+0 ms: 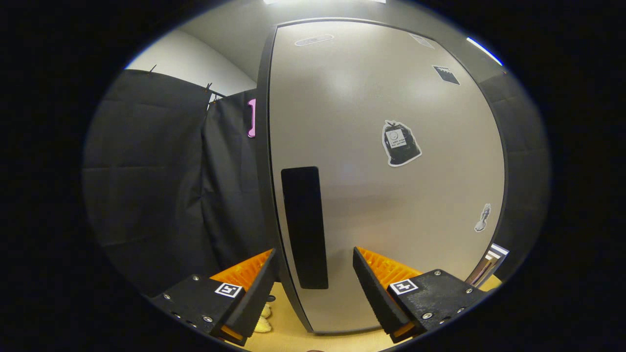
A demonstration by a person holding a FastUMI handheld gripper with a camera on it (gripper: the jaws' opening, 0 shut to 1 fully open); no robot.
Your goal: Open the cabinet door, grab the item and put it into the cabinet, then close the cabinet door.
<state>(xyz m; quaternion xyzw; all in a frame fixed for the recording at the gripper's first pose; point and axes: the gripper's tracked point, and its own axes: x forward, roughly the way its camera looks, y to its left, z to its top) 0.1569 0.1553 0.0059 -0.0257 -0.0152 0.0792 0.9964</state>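
A grey cabinet door (381,161) with a dark frame stands close ahead, shut as far as I can see. Its black upright handle (304,227) runs down near the door's left edge. My gripper (313,256) is open, its fingers on either side of the handle's lower part, with a gap on each side. A small pale, fluffy item (264,320) lies on the wooden surface (288,337) below, just by the left finger (254,288) and partly hidden by it. Stickers, one shaped like a black bag (401,144), are on the door.
Black cloth walls (161,186) hang to the left of the cabinet and behind its right side. A striped object (491,261) stands at the cabinet's lower right corner. The wooden surface runs under the door's lower edge.
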